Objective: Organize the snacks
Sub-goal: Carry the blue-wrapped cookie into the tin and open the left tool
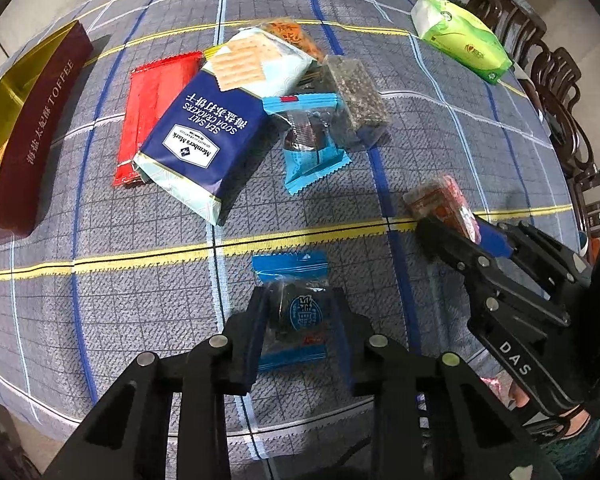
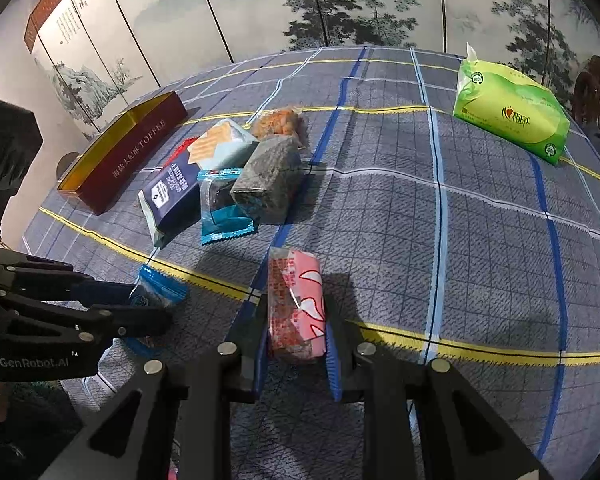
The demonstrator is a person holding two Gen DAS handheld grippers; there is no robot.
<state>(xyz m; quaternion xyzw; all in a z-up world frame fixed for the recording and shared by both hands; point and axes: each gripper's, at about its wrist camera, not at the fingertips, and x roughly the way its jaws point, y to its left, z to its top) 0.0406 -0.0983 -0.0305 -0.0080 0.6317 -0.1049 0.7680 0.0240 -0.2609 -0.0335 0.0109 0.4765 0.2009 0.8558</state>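
Note:
My left gripper is shut on a blue-wrapped snack, which also shows in the right wrist view, low over the cloth. My right gripper is shut on a pink and red snack pack, seen in the left wrist view. A pile of snacks lies beyond: a blue cracker pack, a red wrapper, a second blue-wrapped snack, a dark seeded bar and an orange snack bag. A maroon toffee tin stands open at the left.
A green tissue pack lies at the far right of the table, also in the right wrist view. Dark wooden chairs line the right edge. A checked cloth covers the table. A painted screen stands behind.

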